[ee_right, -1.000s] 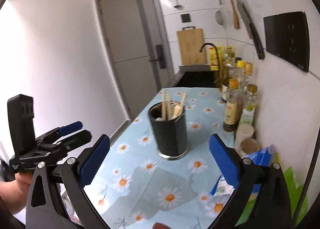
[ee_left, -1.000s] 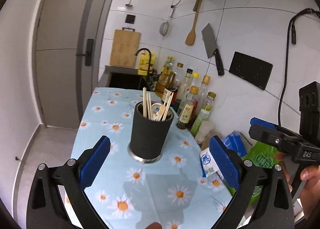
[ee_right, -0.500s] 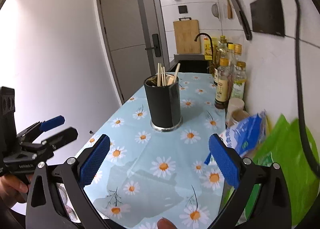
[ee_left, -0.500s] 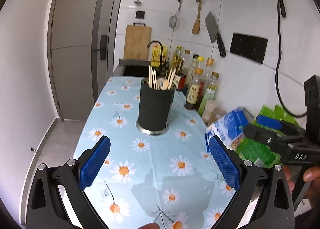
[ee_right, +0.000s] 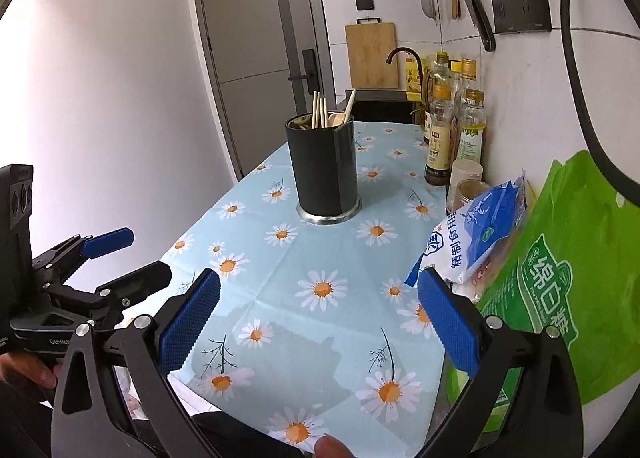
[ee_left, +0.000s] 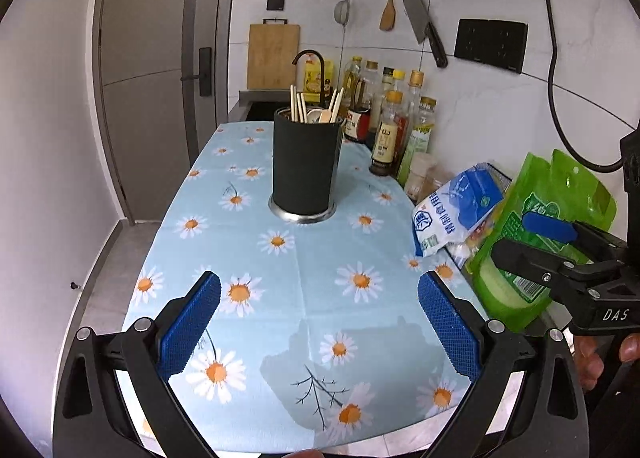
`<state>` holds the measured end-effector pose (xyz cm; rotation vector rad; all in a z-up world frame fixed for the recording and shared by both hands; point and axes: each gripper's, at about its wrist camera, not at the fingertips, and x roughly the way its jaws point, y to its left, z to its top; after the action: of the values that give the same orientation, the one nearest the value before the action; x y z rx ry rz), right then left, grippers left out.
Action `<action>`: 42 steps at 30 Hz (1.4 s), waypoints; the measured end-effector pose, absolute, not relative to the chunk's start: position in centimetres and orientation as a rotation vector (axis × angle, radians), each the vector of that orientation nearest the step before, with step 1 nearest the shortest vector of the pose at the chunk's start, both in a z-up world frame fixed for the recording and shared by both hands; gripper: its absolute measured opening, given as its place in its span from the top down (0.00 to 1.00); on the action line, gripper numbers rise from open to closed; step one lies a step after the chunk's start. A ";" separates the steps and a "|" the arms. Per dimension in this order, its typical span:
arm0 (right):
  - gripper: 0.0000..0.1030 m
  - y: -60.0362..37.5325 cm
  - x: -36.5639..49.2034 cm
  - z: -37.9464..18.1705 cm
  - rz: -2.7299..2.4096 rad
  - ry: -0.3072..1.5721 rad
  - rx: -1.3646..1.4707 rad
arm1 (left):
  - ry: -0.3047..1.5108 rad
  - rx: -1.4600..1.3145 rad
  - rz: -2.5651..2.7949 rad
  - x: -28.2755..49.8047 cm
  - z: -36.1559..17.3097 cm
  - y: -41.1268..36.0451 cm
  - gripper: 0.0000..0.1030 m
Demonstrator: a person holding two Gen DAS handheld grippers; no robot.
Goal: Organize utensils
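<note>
A black utensil holder [ee_left: 307,166] stands upright on the daisy-print tablecloth [ee_left: 280,298], with chopsticks [ee_left: 298,108] and a wooden spoon [ee_left: 326,115] sticking out of it. It also shows in the right wrist view [ee_right: 324,172]. My left gripper [ee_left: 319,328] is open and empty, well back from the holder near the table's front edge. My right gripper [ee_right: 318,324] is open and empty too, to the right of the left one; it shows in the left wrist view [ee_left: 544,242]. The left gripper shows in the right wrist view [ee_right: 120,258].
Several sauce bottles [ee_left: 394,130] line the wall on the right. A blue and white bag [ee_left: 456,206] and a green bag [ee_left: 536,242] lie at the right edge. A sink with a black faucet [ee_left: 310,58] is behind the table. A door [ee_left: 148,78] is at the left.
Both grippers have pulled back from the holder toward the table's front edge. The holder looks smaller and farther. Both stay open and empty.
</note>
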<state>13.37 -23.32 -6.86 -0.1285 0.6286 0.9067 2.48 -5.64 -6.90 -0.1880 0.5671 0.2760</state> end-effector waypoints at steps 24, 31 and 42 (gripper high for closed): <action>0.05 -22.3 14.0 -8.0 0.928 0.679 -0.144 | 0.607 -0.230 0.287 3.1 -7.9 -4.7 0.07; 0.05 -22.3 14.7 -8.5 0.920 0.706 -0.130 | 0.614 -0.227 0.281 3.4 -8.0 -4.5 0.07; 0.05 -22.0 14.4 -8.5 0.928 0.701 -0.154 | 0.621 -0.251 0.285 3.7 -8.3 -4.3 0.07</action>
<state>14.39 -22.05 -8.53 -0.1540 0.7011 0.9279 3.70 -4.34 -8.28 -0.2507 0.6209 0.2845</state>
